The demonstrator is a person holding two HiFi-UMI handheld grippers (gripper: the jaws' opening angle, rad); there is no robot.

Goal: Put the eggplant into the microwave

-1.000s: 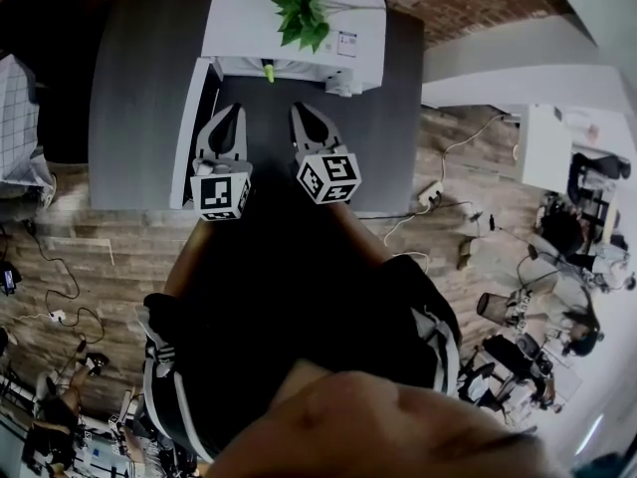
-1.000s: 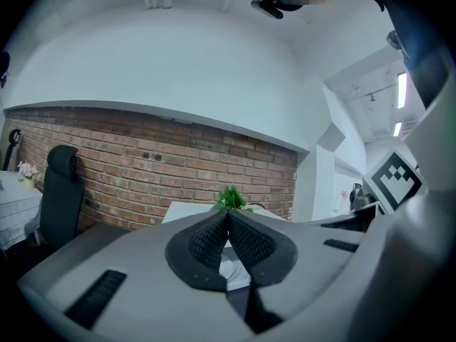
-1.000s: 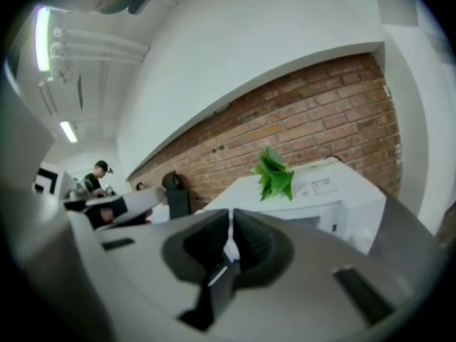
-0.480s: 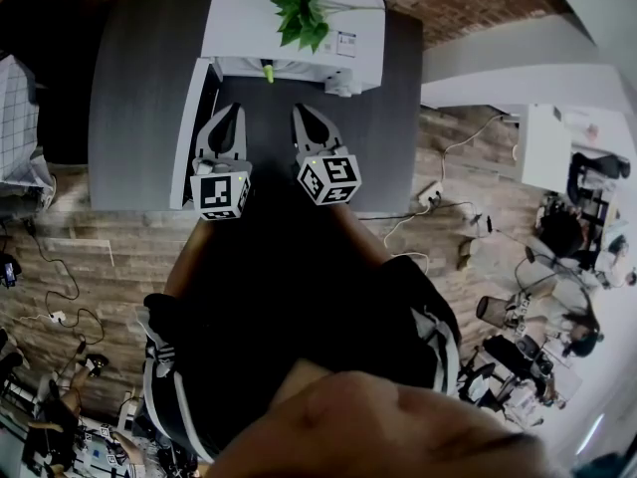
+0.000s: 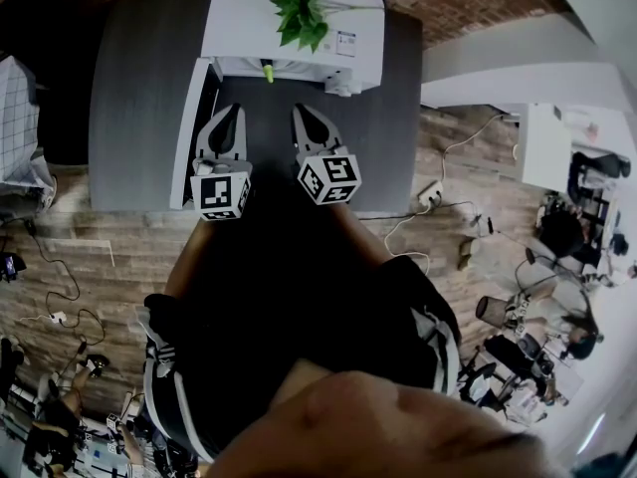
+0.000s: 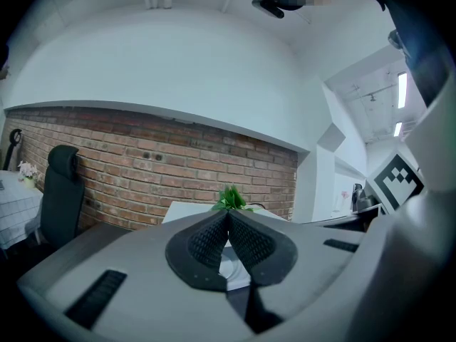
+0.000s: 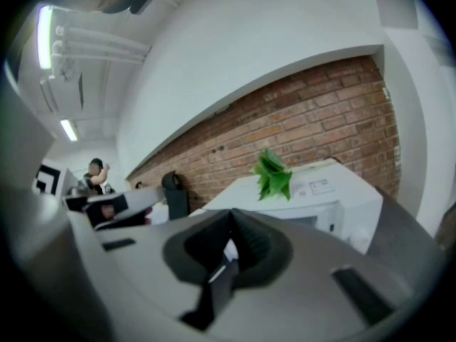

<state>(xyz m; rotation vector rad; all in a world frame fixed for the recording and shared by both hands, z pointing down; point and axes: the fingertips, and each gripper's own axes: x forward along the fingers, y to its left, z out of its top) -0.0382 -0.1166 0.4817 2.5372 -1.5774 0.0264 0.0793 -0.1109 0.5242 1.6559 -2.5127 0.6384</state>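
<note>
Head view from above: white microwave [image 5: 239, 18] on a grey table [image 5: 139, 98], plant [image 5: 301, 13] on top of it, door [image 5: 189, 137] swung open on the left side. Left gripper [image 5: 231, 111] and right gripper [image 5: 299, 108] sit side by side over the table just in front of the microwave, w/ marker cubes toward the person, and neither touches anything. Only this view shows a small yellow-green tip [image 5: 267, 71] at the microwave's front edge. It may be the eggplant's stalk end, can't tell, since the rest is hidden under the microwave top. Neither gripper view shows it. Left gripper view: left gripper [image 6: 228, 216] jaws clenched tight, pads meeting, nothing between. Beyond the tips are the plant [image 6: 231, 198], a strip of the microwave [image 6: 189, 209], the brick wall [image 6: 142, 162] and a black chair [image 6: 60, 191] at left. Right gripper view: right gripper [image 7: 231, 219] jaws also clenched on nothing. It gives a better look at the microwave [image 7: 335, 191] from the right side, w/ its label, the plant [image 7: 272, 175], the brick wall [image 7: 306, 127], the chair [image 7: 174, 191] and a person [image 7: 96, 173] far back. The head view alone shows the wood floor [image 5: 80, 257] w/ cables [image 5: 438, 207].
</note>
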